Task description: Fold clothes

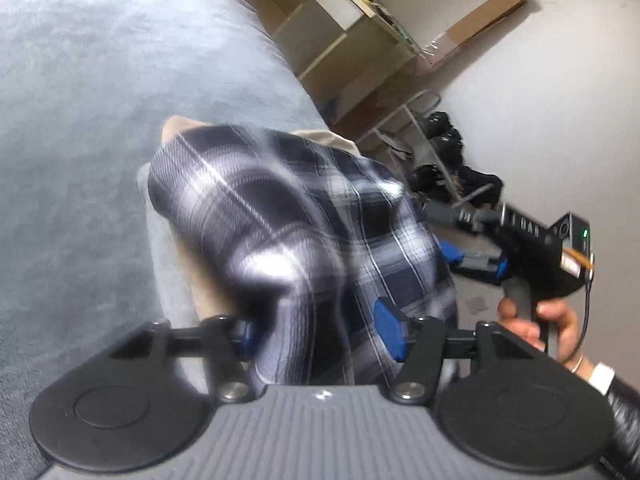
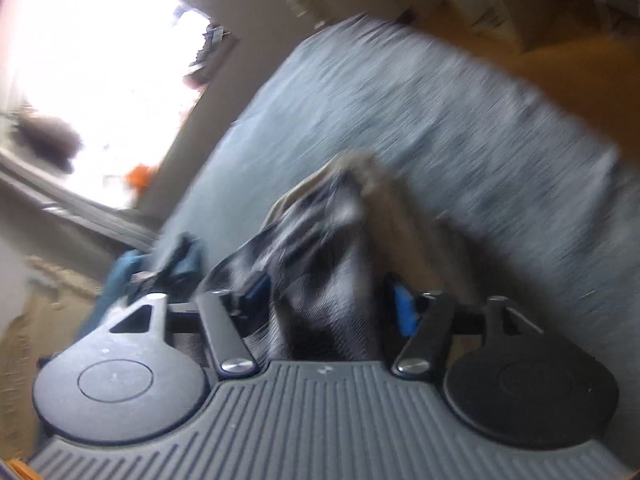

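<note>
- A plaid shirt (image 1: 280,216) in black, white and navy is held bunched above a grey blanketed surface (image 1: 80,120) (a bed or sofa, which cannot be told), with a tan garment (image 1: 320,136) showing just behind it.
- The left gripper (image 1: 316,328) is seen with its 2 blue-padded fingers (image 1: 390,328) set apart, and a thick fold of the shirt is gathered between them; a firm pinch cannot be confirmed.
- The right gripper (image 2: 332,304) likewise has plaid cloth bunched between its fingers (image 2: 404,312), though the picture is blurred and the grip cannot be judged.
- In the left wrist view, the right gripper (image 1: 460,236) is seen beside the shirt, held by a hand (image 1: 540,320).
- The fabric is judged light, soft and limp, so it is likely to sag and slip; a hem, seam or shoulder edge is judged a better hold than a mid-cloth bunch.
</note>
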Demonstrator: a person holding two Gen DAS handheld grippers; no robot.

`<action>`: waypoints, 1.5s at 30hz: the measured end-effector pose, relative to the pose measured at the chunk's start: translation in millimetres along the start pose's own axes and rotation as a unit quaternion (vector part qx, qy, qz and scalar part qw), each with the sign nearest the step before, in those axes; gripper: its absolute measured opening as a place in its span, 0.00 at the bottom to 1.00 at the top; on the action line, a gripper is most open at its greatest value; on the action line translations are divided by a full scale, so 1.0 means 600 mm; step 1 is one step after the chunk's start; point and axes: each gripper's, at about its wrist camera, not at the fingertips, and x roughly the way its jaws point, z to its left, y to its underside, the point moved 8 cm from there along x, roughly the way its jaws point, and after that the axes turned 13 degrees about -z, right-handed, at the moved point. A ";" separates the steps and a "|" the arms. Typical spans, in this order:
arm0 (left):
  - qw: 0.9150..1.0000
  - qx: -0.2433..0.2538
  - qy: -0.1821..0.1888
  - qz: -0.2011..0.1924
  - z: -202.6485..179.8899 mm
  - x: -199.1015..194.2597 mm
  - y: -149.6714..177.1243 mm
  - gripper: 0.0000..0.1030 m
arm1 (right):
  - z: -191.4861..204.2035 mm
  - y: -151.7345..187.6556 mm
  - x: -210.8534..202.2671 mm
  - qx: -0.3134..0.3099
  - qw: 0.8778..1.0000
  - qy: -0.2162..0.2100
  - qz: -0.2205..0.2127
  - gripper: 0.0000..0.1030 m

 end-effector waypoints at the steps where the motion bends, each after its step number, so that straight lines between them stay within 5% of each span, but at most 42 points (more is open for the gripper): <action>1: 1.000 -0.006 0.007 0.001 0.000 0.001 0.000 0.57 | -0.001 -0.017 -0.014 -0.006 1.000 0.021 -0.015 0.62; 5: 0.999 -0.016 0.039 0.002 0.000 -0.026 0.017 0.60 | 0.044 -0.067 -0.064 -0.064 0.991 0.089 -0.075 0.62; 7: 0.998 -0.023 0.053 0.005 0.005 -0.041 0.032 0.61 | 0.106 -0.061 -0.063 -0.103 0.989 0.083 -0.072 0.62; 11: 0.996 -0.044 0.072 0.006 0.015 -0.051 0.042 0.60 | 0.275 0.026 0.012 -0.254 0.965 0.071 0.006 0.62; 13: 0.995 -0.058 0.082 0.005 0.021 -0.055 0.044 0.60 | 0.341 0.080 0.058 -0.318 0.944 0.066 0.055 0.62; 17: 0.991 -0.094 0.099 -0.002 0.048 -0.061 0.042 0.60 | 0.400 0.185 0.163 -0.469 0.863 0.113 0.149 0.62; 23: 0.986 -0.134 0.102 -0.007 0.087 -0.066 0.046 0.59 | 0.386 0.272 0.254 -0.575 0.762 0.181 0.238 0.62; 29: 0.985 -0.133 0.107 -0.006 0.088 -0.058 0.043 0.58 | 0.354 0.276 0.278 -0.592 0.727 0.220 0.268 0.62; 31: 0.986 -0.130 0.108 -0.004 0.086 -0.057 0.043 0.58 | 0.346 0.272 0.282 -0.598 0.722 0.223 0.268 0.62; 33: 0.986 -0.127 0.112 -0.004 0.083 -0.059 0.041 0.58 | 0.347 0.270 0.269 -0.599 0.724 0.225 0.257 0.46; 38: 0.987 -0.109 0.118 -0.002 0.068 -0.059 0.038 0.58 | 0.345 0.217 0.237 -0.523 0.798 0.220 0.203 0.26; 43: 0.989 -0.093 0.118 -0.003 0.055 -0.056 0.032 0.59 | 0.352 0.176 0.193 -0.466 0.847 0.219 0.135 0.22; 45: 0.990 -0.083 0.115 0.002 0.051 -0.052 0.032 0.59 | 0.351 0.166 0.188 -0.460 0.852 0.224 0.106 0.22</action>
